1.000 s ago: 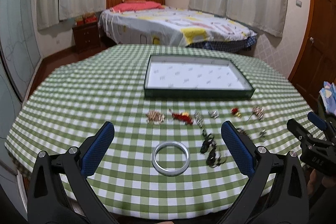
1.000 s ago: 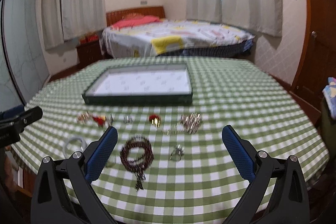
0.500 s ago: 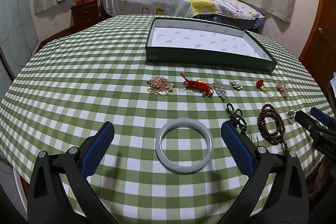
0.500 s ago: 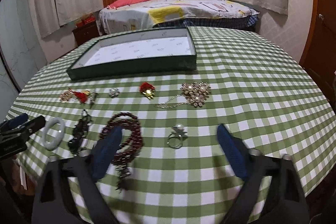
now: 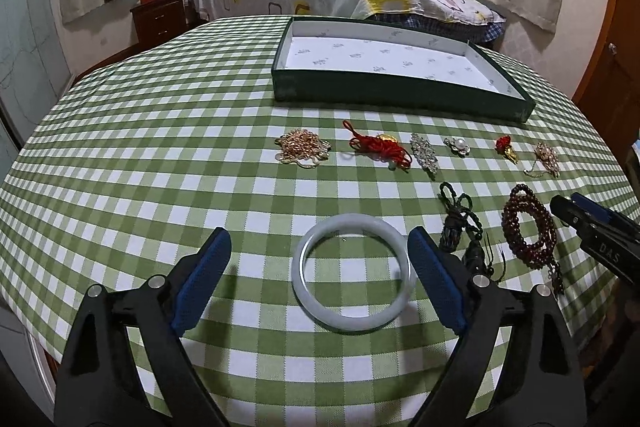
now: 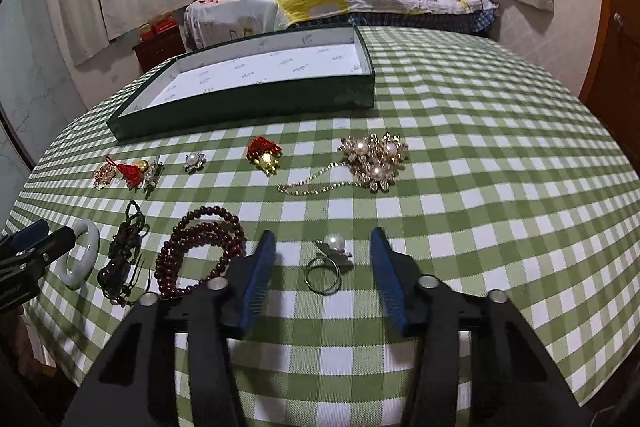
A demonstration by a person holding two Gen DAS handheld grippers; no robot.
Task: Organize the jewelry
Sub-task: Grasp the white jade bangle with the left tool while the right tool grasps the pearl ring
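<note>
Jade-white bangle (image 5: 351,273) flat on checked surface (image 5: 160,163), between released left tongs (image 5: 319,279), just narrowing for pickup. Pearl ring (image 6: 328,265) lies untouched between closing right tongs (image 6: 322,277). Green tray (image 5: 400,95) awaits, empty.

Left claw (image 5: 318,251) tips downward, jaws wide and narrowing a touch; right claw (image 6: 322,255) tips down too, jaws closing in, still parted.
</note>
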